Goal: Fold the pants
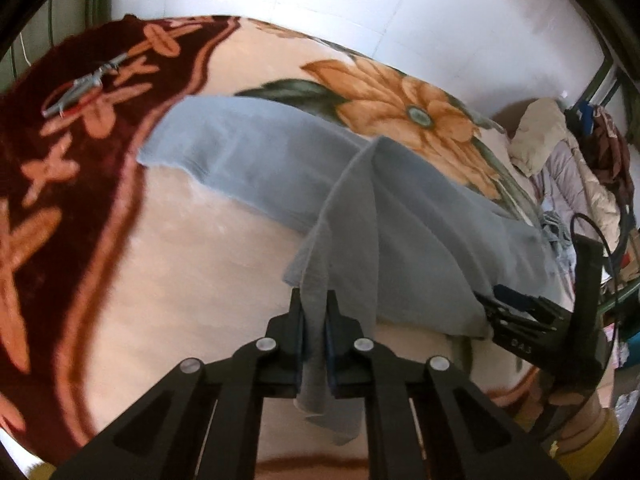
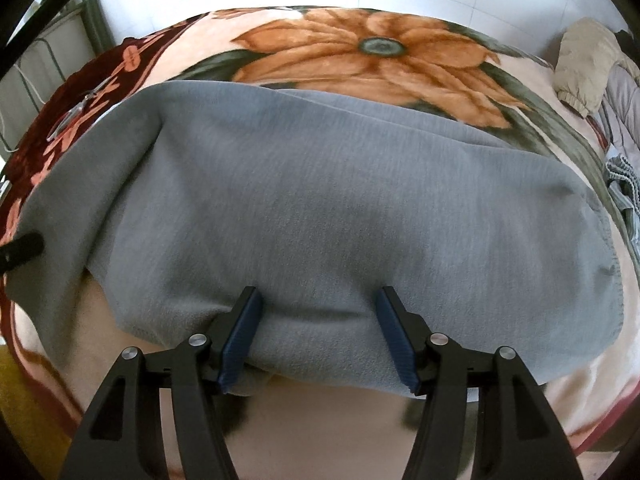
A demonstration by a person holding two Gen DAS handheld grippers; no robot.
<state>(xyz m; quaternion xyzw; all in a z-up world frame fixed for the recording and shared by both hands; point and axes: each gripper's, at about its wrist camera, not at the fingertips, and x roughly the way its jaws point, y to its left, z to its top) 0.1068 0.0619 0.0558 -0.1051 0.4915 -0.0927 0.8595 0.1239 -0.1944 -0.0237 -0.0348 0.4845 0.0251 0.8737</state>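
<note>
1. Left wrist view: the left gripper [image 1: 315, 312] has its fingers [image 1: 297, 320] clamped on a bunched fold of the grey pants [image 1: 256, 156], and the cloth hangs down between the blue pads and out below them.
2. From that pinch the fabric rises in a tented ridge, then spreads away across the bed, one leg stretching toward the upper left where its hem lies flat on the blanket [image 1: 200, 264].
3. The blanket is pale peach with a big orange flower [image 1: 404, 96] above the pants and a dark red patterned border [image 1: 80, 152] on the left (the picture is somewhat blurred here).
4. A red and grey tool [image 1: 82, 86], too blurred to identify, lies on the red border, well apart from the pants.
5. At the right, the right gripper [image 1: 516, 308] sits at the edge of the pants. A heap of clothes [image 1: 560, 152] is piled at the far right of the bed.
6. Right wrist view: the right gripper [image 2: 318, 336] holds its fingers [image 2: 244, 332] wide apart, straddling the near edge of the pants [image 2: 320, 200], with a soft hump of cloth lying between the pads but not pinched.
7. The pants fill the middle of this view, spread broadly over the blanket [image 2: 328, 424], with the orange flower [image 2: 372, 52] just beyond their far edge.
8. A beige garment [image 2: 588, 60] lies at the upper right, apart from the pants.
</note>
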